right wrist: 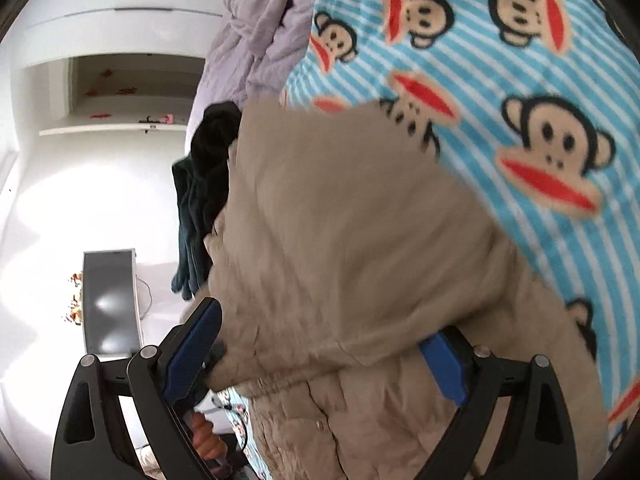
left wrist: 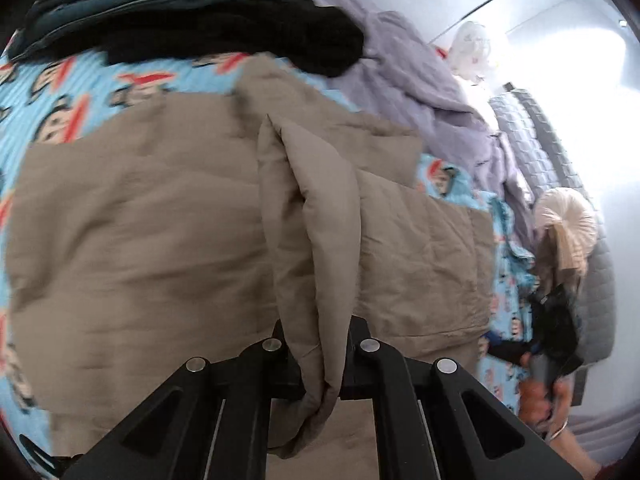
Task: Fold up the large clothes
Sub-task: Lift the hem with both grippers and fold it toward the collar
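Tan quilted jacket (left wrist: 160, 220) on monkey-print blanket (left wrist: 36, 120). Left claw (left wrist: 320, 364): clamped on a jacket fold. Right claw (right wrist: 320, 360): wide apart, jacket between its pads.

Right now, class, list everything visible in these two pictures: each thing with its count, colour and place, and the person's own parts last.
Padded garment: one, tan, spread on the bed, a fold pinched up.
Blanket: one, blue-striped with monkey faces, under the garment.
Dark clothes: a pile, teal and black, beyond the garment.
Quilt: one, lilac, bunched at the bed's side.
Round cushion: one, cream, by the grey padded headboard.
Wardrobe: one, white, with red stickers.
Screen: one, grey, against the wall.
Left gripper: black, shut on the garment's fold.
Right gripper: black with blue pads, open, garment edge between its fingers.
Hand: one, holding the left gripper's handle.
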Available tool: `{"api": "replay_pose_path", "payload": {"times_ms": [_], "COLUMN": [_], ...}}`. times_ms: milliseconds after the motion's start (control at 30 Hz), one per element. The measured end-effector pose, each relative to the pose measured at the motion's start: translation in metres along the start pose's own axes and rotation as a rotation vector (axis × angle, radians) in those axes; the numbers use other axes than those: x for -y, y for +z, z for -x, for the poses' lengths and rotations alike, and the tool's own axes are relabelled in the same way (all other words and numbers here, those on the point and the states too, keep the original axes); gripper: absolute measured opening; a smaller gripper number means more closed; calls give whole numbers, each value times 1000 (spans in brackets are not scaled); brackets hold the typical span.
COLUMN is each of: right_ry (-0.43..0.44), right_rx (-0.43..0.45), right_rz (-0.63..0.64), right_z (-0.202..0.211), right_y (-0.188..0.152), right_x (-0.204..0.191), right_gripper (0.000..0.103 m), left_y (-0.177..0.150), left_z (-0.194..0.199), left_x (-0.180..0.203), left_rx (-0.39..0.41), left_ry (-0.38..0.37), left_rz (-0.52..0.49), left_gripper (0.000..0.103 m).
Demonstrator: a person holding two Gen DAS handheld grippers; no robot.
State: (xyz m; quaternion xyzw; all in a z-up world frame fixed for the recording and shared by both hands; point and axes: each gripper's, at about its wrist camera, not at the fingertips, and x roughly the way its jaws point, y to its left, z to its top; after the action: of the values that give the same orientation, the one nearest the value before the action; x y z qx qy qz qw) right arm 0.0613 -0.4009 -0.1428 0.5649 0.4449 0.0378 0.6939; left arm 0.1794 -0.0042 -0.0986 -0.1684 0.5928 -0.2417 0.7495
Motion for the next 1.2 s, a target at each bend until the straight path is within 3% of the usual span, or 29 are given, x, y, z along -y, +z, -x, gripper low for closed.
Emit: {"api": "replay_pose_path", "payload": {"times_ms": [167, 233, 333, 400, 533, 633, 767, 833, 900, 1000, 1200], "right_ry": [-5, -48, -42, 12, 41, -54, -222, -327, -474, -570, -669], "right_rx": [36, 2, -101, -123, 7, 14, -103, -158, -146, -83, -46], "right_rz": [-112, -151, 21, 127, 108, 87, 257, 363, 451, 491, 480], "right_z": [-5, -8, 5, 26, 54, 27, -43, -71, -89, -95, -82], "right_y": [12, 9, -2, -4, 33, 72, 86, 82, 78, 83, 97], "right_x": [29, 42, 23, 8, 6, 8, -27, -40, -44, -33, -11], "right_gripper": [95, 92, 91, 91, 91, 90, 74, 57, 23, 16, 16], "left_y": [-7, -11, -12, -12, -12, -11, -11, -12, -12, -11, 1], "left_z": [-18, -24, -24, -22, -22, -26, -26, -25, -24, -24, -38], "left_x": [-21, -22, -24, -28, -36, -32, -27, -28, -30, -28, -9], "left_rx": [-55, -62, -64, -69, -77, -82, -87, -88, -87, -85, -78], "left_ry": [24, 56, 64, 67, 71, 101, 128, 142, 138, 141, 159], "left_rz": [2, -2, -22, -32, -32, -41, -70, -83, -79, -78, -133], "left_gripper": [10, 10, 10, 10, 10, 10, 10, 10, 10, 10, 10]}}
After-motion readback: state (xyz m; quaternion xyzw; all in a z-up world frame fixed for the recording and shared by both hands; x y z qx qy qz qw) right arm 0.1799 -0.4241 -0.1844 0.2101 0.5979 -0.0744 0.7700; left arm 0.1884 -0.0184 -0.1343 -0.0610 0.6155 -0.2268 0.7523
